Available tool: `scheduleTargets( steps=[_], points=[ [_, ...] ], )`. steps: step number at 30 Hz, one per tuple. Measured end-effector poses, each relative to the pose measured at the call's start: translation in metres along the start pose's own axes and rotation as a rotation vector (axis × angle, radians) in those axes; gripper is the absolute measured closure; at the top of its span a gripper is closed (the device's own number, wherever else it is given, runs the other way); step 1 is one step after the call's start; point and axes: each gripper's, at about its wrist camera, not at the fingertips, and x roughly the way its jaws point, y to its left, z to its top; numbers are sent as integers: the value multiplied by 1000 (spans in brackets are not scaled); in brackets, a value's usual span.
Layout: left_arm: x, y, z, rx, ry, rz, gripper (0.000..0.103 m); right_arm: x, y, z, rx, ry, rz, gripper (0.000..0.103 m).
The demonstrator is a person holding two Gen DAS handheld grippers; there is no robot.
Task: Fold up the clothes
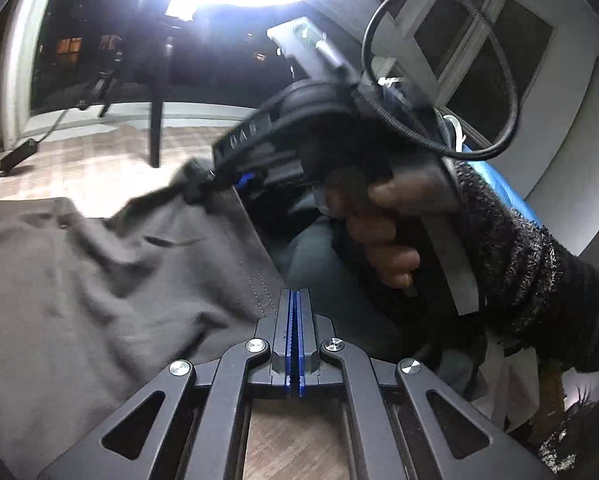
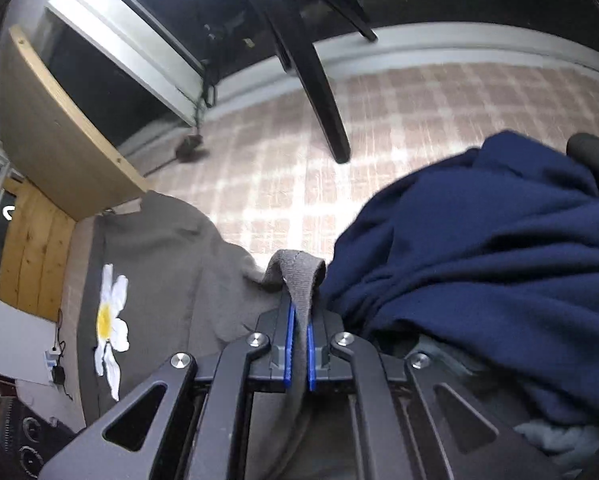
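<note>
Grey fabric, the garment being folded, lies spread over a checked floor and fills the lower left of the left wrist view. In the right wrist view the same grey garment shows a printed white daisy with a yellow centre.

The right gripper is clamped on a grey fold of that garment: a ribbed band sticks up between its blue pads, which press on it from both sides. Seen from the left wrist view, that same right gripper pinches a bunched edge of the grey cloth, and a hand in a dark knitted sleeve grips its handle, with a black cable looping above.

The left gripper has its blue pads pressed flat together (whether a thin edge of cloth is caught between them cannot be told), with its tips just at the stitched hem of the grey garment.

A dark blue garment lies heaped just to the right of the clamped band. A black chair leg stands on the floor beyond, and a pale wooden board leans at the left.
</note>
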Motion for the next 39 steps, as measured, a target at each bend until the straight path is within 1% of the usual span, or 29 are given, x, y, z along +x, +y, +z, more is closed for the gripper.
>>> scheduleTargets(
  steps=[1,3,6,7,9,10,11,13,14,15,16,18,19,20,21,23,26,27,29,30,32,33,35,36,37,39],
  points=[
    [-8,4,-1,-16,-14,9,102,1,-2,1,26,9,-7,98],
    [-24,13,-2,-52,-46,27,102,-3,-2,3,64,4,32,98],
    [-42,24,-10,-97,-71,32,102,-9,14,5,48,4,40,98],
    [-47,27,-13,-110,-74,32,103,-11,19,4,29,9,15,97],
    [-49,27,-18,-137,-39,-10,103,-13,20,4,-26,1,-130,96],
    [-50,25,-22,-141,-19,-12,103,-14,21,4,-53,-3,-202,90],
    [-54,23,-26,-139,-3,-3,99,-17,17,5,-57,-14,-245,87],
    [-69,22,-38,-132,2,43,95,-25,8,7,-65,-36,-331,87],
    [-77,22,-44,-128,2,69,92,-33,5,9,-65,-54,-340,87],
    [-82,24,-50,-129,15,105,92,-39,6,11,-77,-71,-353,87],
    [-86,28,-57,-131,34,145,92,-47,11,14,-104,-107,-390,84],
    [-90,36,-69,-152,69,196,92,-61,22,18,-161,-178,-392,83],
    [-89,39,-73,-165,82,208,92,-59,32,22,-216,-165,-349,77],
    [-88,39,-75,-167,88,218,92,-57,42,25,-272,-152,-304,77],
    [-87,37,-76,-165,91,229,92,-48,50,31,-304,-104,-235,77],
    [-84,35,-76,-162,99,242,92,-25,59,40,-341,-15,-139,77],
    [-83,24,-67,-102,91,260,92,0,58,39,-361,76,-166,77],
    [-82,19,-64,-76,88,266,90,8,58,38,-368,107,-174,77],
    [-79,12,-58,-27,89,273,87,-4,51,20,-331,119,-90,77],
    [-77,11,-56,-12,96,275,87,-10,47,11,-312,125,-48,77],
    [-71,9,-52,19,110,279,87,-33,46,-22,-320,125,4,77],
    [-69,9,-51,32,118,279,87,-42,47,-37,-330,128,13,77],
    [-62,13,-51,49,144,286,87,-55,44,-67,-351,151,12,77],
    [-58,16,-50,52,160,287,87,-59,42,-77,-360,158,-2,77],
    [-55,18,-50,54,174,280,87,-61,41,-88,-376,161,-37,77],
    [-46,17,-49,85,202,262,87,-61,40,-98,-405,159,-77,77]
  ],
)
